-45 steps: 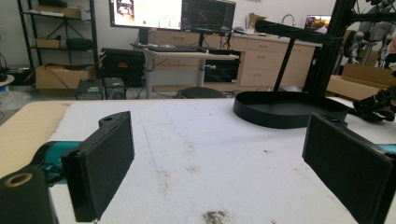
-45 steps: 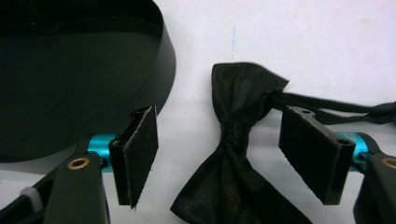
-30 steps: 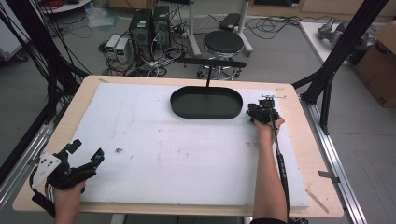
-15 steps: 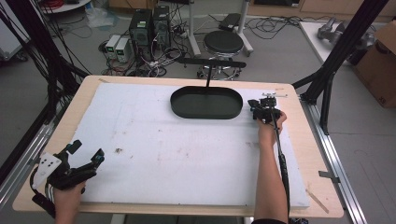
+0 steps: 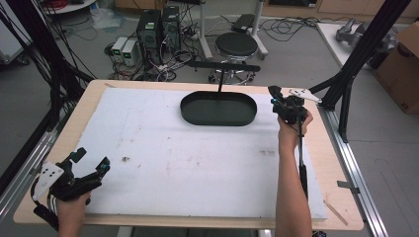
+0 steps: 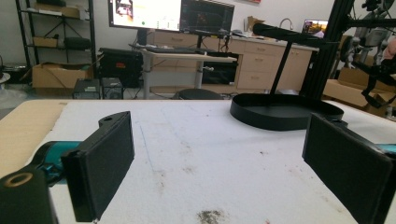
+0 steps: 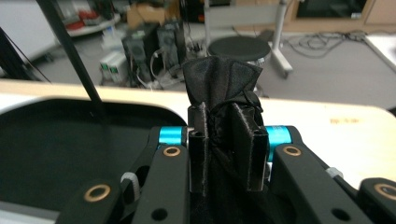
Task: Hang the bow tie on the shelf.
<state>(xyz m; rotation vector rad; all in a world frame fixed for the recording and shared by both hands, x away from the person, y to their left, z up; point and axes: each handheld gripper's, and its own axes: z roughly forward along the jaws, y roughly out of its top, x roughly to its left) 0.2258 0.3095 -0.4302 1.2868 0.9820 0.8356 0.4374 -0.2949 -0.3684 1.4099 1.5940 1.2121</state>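
A black oval tray [image 5: 218, 109] with an upright post and crossbar stands at the back middle of the white mat; it also appears in the left gripper view as the tray [image 6: 285, 112] and at the left of the right gripper view as the tray [image 7: 60, 140]. My right gripper [image 5: 285, 106] is held just right of the tray, above the mat's edge. Its jaws are shut on a small black cloth pouch [image 7: 224, 88], whose gathered top sticks up between them. My left gripper [image 5: 89, 160] rests open at the front left corner, nothing between its pads [image 6: 100, 168].
The white mat [image 5: 197, 158] covers most of the wooden table [image 5: 336, 168]. Behind the table stand a black stool [image 5: 236, 47] and computer towers [image 5: 158, 27]. Black frame struts [image 5: 360, 54] rise at the right. Small dark stains [image 5: 126, 159] mark the mat.
My right gripper with the pouch has drifted slightly right and back, away from the tray's rim. The left gripper has stayed still.
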